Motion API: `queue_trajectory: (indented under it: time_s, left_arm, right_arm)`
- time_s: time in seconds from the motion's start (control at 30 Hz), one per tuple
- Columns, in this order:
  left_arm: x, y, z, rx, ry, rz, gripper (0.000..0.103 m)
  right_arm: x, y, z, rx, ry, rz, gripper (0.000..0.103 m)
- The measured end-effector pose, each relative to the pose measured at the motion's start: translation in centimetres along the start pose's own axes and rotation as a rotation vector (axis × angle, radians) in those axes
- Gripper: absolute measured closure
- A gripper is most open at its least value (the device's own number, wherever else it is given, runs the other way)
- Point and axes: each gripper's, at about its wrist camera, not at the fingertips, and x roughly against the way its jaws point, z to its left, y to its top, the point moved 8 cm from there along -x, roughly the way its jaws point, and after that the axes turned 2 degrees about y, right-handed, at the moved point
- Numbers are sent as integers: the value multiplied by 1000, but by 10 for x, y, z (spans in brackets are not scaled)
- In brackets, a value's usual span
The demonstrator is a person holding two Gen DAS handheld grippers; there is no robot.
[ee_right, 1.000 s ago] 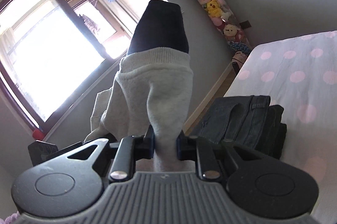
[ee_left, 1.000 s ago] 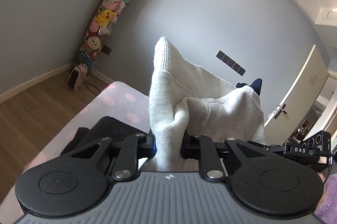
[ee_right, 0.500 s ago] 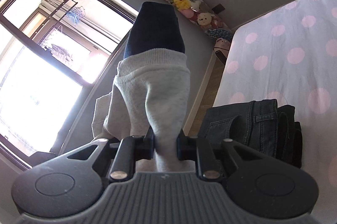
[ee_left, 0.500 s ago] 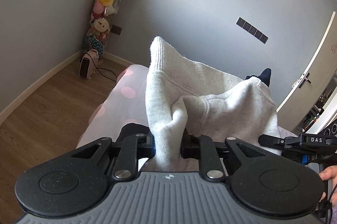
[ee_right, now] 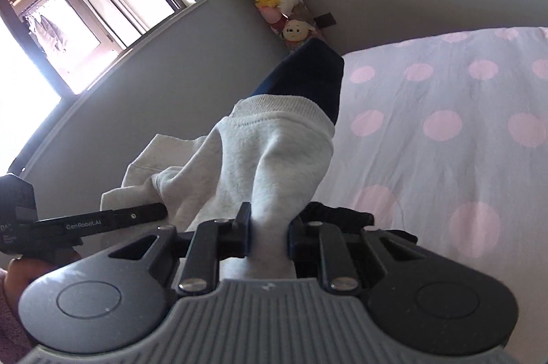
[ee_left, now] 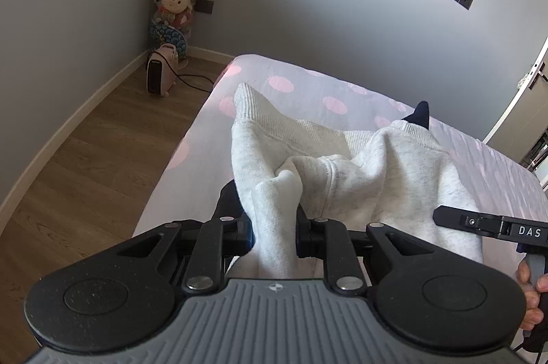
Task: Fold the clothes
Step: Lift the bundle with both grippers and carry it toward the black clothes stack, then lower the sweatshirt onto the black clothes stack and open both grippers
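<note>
Clothes in hand: a pale grey fleece sweatshirt (ee_left: 359, 165) with a ribbed hem and a dark navy cuff or lining poking out at its far end hangs stretched between two black two-finger grippers above a bed with a lilac, pink-spotted sheet (ee_right: 445, 124). The left gripper (ee_left: 274, 228) has its jaws drawn narrow, pinching a bunched fold of the fleece; the right gripper (ee_right: 269, 235) clamps a second fold the same way, jaws equally narrow. Both tools tilt downward toward the mattress, which lies ahead of and below the garment. The sweatshirt's long axis runs across from one gripper to the other, so each hand carries one end and neither is plainly the nearer to the bed. A dark folded garment (ee_right: 342, 213) (probably jeans, though mostly hidden) sits on the sheet just under the right gripper. Judged from this, the next step is laying the sweatshirt flat on the open sheet, clear of that folded garment.
</note>
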Motion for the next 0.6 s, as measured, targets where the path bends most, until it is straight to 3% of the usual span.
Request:
queue_trajectory:
  time_s: [0.2,0.3,0.33,0.4,0.47,0.6]
  left_arm:
    - [-16,-9,11,33,2,34,74]
    - [-6,-1,16,45,9,33,69]
    - [-2,2,19,49,19,25,67]
    - [14,7,26,60,44,-1,67]
    - [34,11,30,64,71,-35,67]
    - [84,1,12,57,62,-133,67]
  right_arm:
    - [-16,-11,-23,-19,-9,-10,77]
    - [-7,-12,-19,16,-28,-29,71]
    - [-2,-12,-17,30,-41,-40,64]
    - [9,-9,-15,66,-93,-67,55]
    - [22,-6,-13,106,-144,-91,54]
    - [52,-8,20,240,-122,-107,55]
